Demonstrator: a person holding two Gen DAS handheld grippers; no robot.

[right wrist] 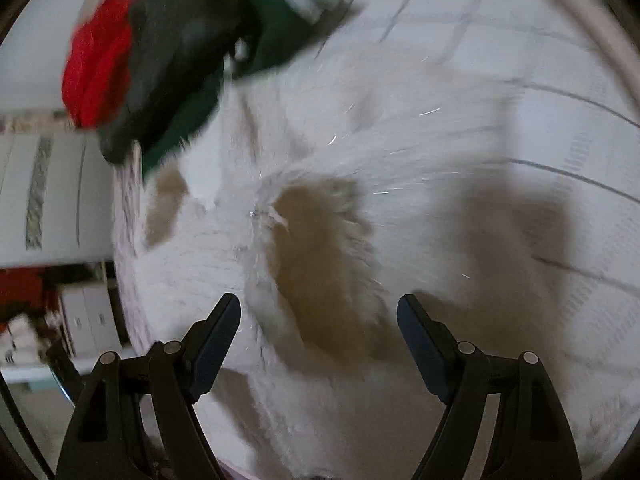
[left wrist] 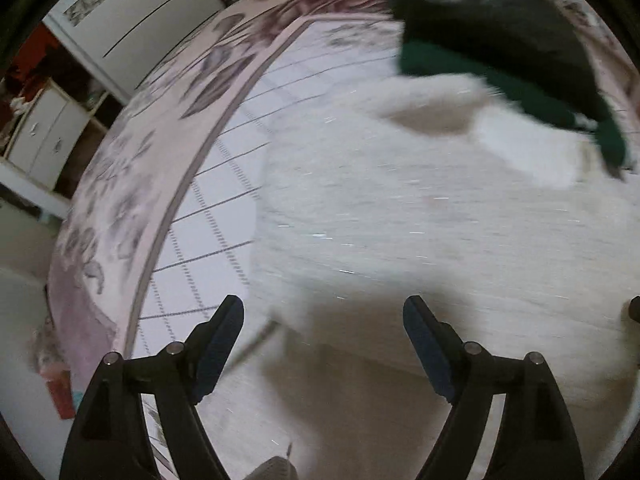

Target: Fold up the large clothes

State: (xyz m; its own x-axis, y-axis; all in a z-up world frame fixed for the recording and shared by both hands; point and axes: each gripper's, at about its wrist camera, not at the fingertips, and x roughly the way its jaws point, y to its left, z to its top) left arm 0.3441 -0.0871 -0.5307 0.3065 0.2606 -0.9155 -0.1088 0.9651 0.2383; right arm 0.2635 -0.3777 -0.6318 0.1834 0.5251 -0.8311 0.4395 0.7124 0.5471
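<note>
Bed (left wrist: 224, 184) under a white grid-lined cover with a floral pink border; white cabinets (left wrist: 48, 136) beyond; no readable writing; fuzzy white garment (left wrist: 400, 216) spread across the cover, dark green clothing (left wrist: 496, 32) and red fabric (right wrist: 96, 80) heaped behind; left tool (left wrist: 323, 312) and right tool (right wrist: 319, 310) both spread wide, holding nothing.

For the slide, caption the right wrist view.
Open right tool poised over a fluffy white garment on the bed, dark, green and red clothes piled beyond.

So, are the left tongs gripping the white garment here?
No, the left tongs stand wide open above the white garment, nothing between them.
</note>
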